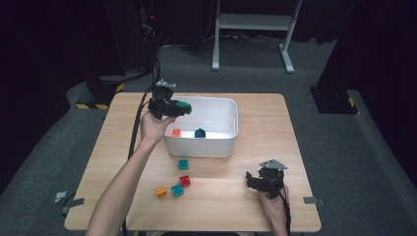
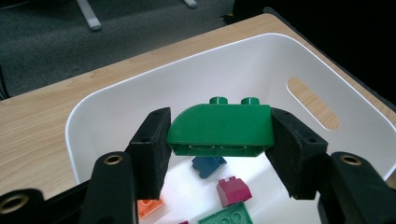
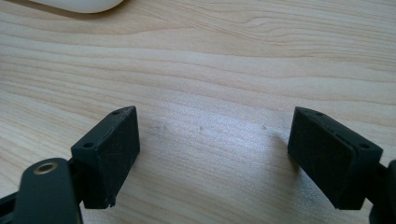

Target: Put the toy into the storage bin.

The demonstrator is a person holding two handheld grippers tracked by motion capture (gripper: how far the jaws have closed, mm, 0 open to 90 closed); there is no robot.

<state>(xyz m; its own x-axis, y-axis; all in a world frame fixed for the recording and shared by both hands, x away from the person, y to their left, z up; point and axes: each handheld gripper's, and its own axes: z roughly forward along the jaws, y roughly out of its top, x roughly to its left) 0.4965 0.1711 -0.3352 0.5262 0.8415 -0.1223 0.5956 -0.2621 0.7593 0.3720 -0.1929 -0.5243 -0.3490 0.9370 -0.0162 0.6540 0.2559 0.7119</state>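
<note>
My left gripper (image 1: 178, 107) (image 2: 219, 133) is shut on a green brick (image 2: 220, 129) (image 1: 183, 104) with a rounded top edge, held above the left end of the white bin (image 1: 231, 114) (image 2: 112, 100). Inside the bin lie a dark blue brick (image 2: 208, 165) (image 1: 199, 132), a magenta brick (image 2: 232, 191), an orange brick (image 2: 148, 206) (image 1: 176, 132) and a green plate (image 2: 227, 216). My right gripper (image 1: 251, 179) (image 3: 215, 154) is open over bare wood near the table's front right, nothing between its jaws.
On the wooden table (image 1: 275, 132) in front of the bin lie loose bricks: a teal one (image 1: 183, 164), a red one (image 1: 185, 181), another teal one (image 1: 177, 190) and an orange one (image 1: 161, 191). A white frame's legs (image 1: 215, 46) stand on the floor beyond.
</note>
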